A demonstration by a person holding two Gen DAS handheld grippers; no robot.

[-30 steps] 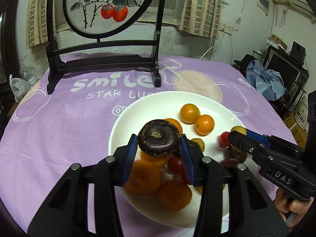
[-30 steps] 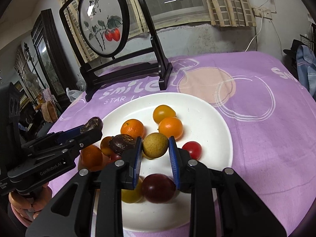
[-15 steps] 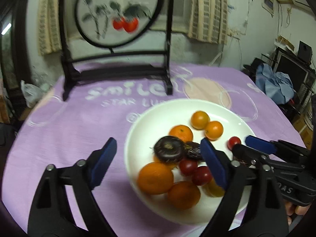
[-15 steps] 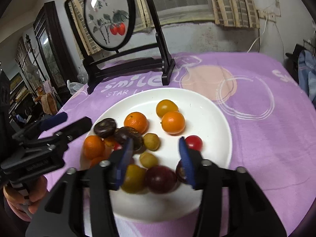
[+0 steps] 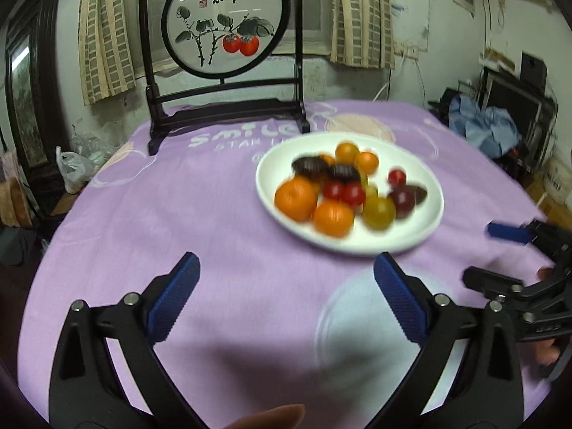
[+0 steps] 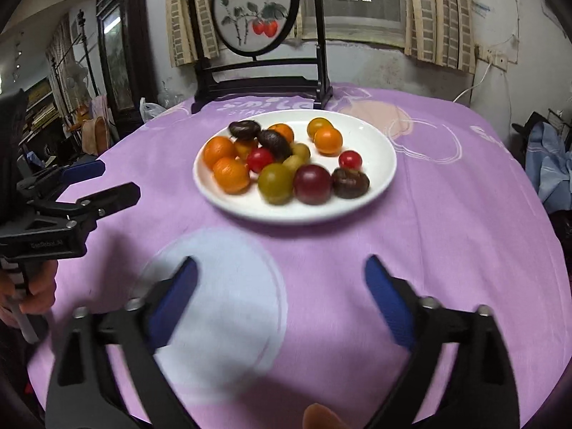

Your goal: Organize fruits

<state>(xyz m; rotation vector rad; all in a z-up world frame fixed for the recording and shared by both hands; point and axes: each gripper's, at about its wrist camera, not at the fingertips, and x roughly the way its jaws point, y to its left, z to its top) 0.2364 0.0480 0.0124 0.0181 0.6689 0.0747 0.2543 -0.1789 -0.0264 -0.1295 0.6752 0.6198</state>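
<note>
White plate (image 5: 427, 228) of mixed fruits (image 6: 275, 161) on the purple-clothed surface (image 5: 178, 214), seen from both wrist views. The plate's oval runs left to right across each frame; the dark elongated fruit (image 6: 274, 144) lies diagonally, upper left to lower right. The left gripper (image 5: 284, 295) and right gripper (image 6: 280, 295) have their fingers spread wide and hold nothing. One second earlier each was closed on a fruit over the plate; both have since released and drawn back. The plate now sits above and beyond the fingertips, well apart, right of centre in the left view. A framed painted screen (image 5: 223, 21) stands behind.
</note>
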